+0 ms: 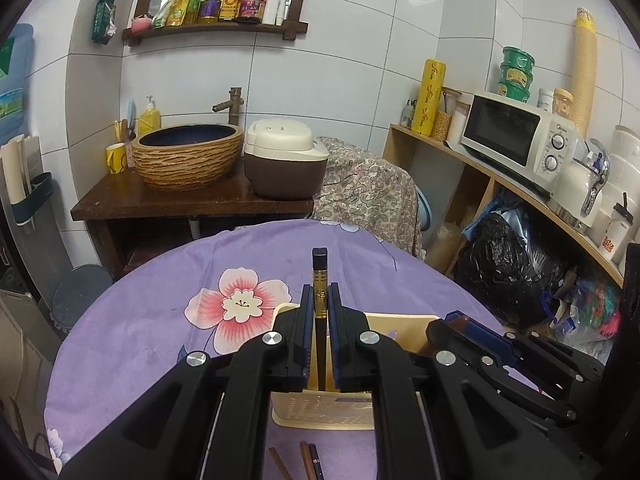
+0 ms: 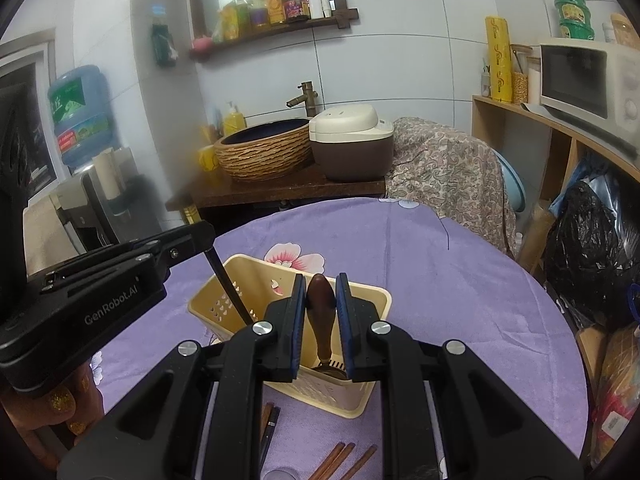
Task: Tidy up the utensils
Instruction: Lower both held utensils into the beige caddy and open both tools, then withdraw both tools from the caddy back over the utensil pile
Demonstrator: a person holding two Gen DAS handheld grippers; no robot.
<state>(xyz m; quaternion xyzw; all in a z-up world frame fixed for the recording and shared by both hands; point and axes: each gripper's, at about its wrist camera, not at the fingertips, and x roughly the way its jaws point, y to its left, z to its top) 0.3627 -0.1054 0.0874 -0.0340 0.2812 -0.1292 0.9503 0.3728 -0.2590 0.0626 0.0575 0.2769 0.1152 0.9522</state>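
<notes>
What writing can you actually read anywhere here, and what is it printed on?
"GenRobot.AI": on the side of the left gripper, seen from the right wrist.
"Midea": faint, on the microwave, only roughly legible.
Bottles on the shelf, the water jug, green tubs and yellow roll: labels too blurred to read.

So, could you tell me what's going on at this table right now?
A person is sorting utensils into a cream plastic holder on the purple floral tablecloth, with a gripper in each hand. The left gripper is shut on a black chopstick whose lower end is inside the holder. The right gripper has a wooden-handled utensil between its fingers, lowered into the holder. More chopsticks lie on the cloth in front of the holder.
</notes>
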